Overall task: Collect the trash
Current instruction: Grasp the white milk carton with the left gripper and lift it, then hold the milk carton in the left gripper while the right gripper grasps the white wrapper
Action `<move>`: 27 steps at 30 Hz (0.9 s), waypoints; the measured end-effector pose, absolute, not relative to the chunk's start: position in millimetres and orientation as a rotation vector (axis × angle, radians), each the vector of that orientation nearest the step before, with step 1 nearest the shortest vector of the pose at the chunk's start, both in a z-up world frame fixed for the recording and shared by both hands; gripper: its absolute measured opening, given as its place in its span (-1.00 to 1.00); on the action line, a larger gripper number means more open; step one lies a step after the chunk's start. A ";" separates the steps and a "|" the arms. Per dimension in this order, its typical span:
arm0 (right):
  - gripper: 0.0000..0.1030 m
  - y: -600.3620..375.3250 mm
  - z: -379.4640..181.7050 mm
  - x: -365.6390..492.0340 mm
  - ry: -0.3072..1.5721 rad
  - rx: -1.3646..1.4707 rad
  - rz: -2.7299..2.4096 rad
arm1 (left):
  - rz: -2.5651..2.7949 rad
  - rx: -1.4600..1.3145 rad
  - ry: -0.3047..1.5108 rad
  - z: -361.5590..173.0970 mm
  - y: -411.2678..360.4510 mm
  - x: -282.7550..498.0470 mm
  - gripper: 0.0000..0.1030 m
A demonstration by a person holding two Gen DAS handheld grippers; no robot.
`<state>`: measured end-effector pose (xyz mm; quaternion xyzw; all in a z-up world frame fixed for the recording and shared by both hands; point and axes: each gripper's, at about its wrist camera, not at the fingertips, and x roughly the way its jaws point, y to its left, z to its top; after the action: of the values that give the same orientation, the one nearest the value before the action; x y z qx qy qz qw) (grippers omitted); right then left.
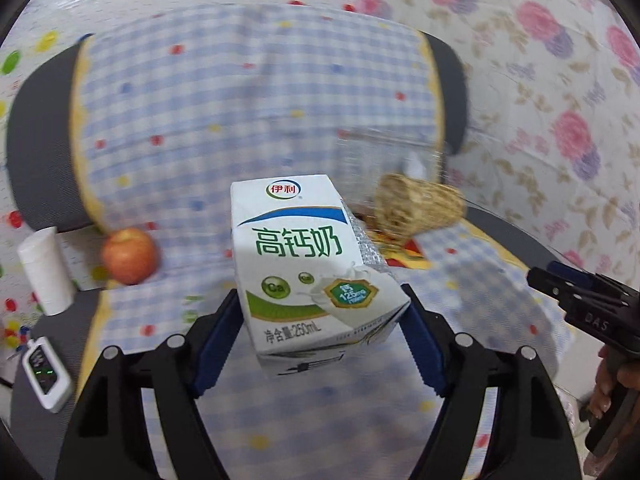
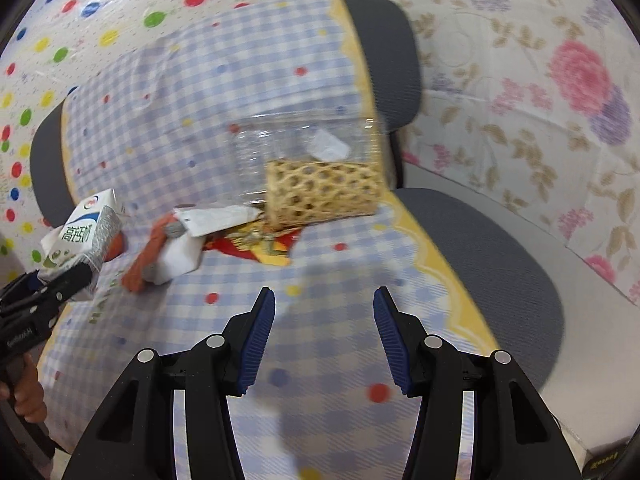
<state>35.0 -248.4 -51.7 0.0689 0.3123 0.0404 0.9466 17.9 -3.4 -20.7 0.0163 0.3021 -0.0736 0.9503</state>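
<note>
left gripper (image 1: 320, 312) clamps the milk carton (image 1: 308, 264), held off the checked cloth (image 1: 248, 112) | right gripper (image 2: 324, 312) spread, nothing between its jaws | woven tube (image 2: 320, 192) at 12 o'clock of it, crumpled wrappers (image 2: 208, 220) at 10 o'clock

One white-green milk carton (image 1: 308, 264), one red apple (image 1: 129, 255), one woven straw tube (image 2: 322, 192), one white paper cup (image 1: 46, 270), perhaps one clear plastic container (image 2: 304, 148).

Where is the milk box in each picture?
Left wrist view: the milk carton is in the middle, held between the left tool's blue pads.
Right wrist view: the same carton is at the far left edge.
Shared landmark: the woven basket lying on the checked cloth.
</note>
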 end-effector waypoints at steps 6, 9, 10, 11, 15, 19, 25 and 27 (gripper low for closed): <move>0.03 -193.8 -49.9 72.3 0.654 0.092 0.185 | -0.042 -0.021 0.626 -21.6 51.2 31.0 0.45; 0.03 -171.0 -52.1 92.4 0.658 0.074 0.217 | -0.019 -0.028 0.625 -21.3 67.9 40.0 0.46; 0.03 -163.4 -53.2 99.6 0.661 0.066 0.223 | -0.012 -0.028 0.625 -21.2 72.1 44.6 0.46; 0.03 -155.5 -54.7 107.6 0.665 0.057 0.233 | -0.007 -0.027 0.626 -21.7 74.4 47.5 0.46; 0.03 -130.2 -62.8 134.5 0.685 0.031 0.265 | -0.008 -0.040 0.635 -24.8 84.4 62.2 0.46; -0.07 -103.7 -64.2 167.9 0.700 -0.006 0.307 | -0.014 -0.036 0.637 -27.8 86.4 71.7 0.46; -0.21 -77.3 -71.5 203.4 0.748 -0.057 0.345 | -0.016 -0.049 0.644 -31.1 90.4 77.8 0.46; -0.20 -71.9 -77.1 210.5 0.774 -0.074 0.346 | -0.017 -0.053 0.647 -32.8 90.8 77.5 0.46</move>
<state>210.5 -71.9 -77.1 -0.0357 0.3752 0.1680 0.9109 77.5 90.8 -32.8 -0.0261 0.3178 -0.0083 0.9478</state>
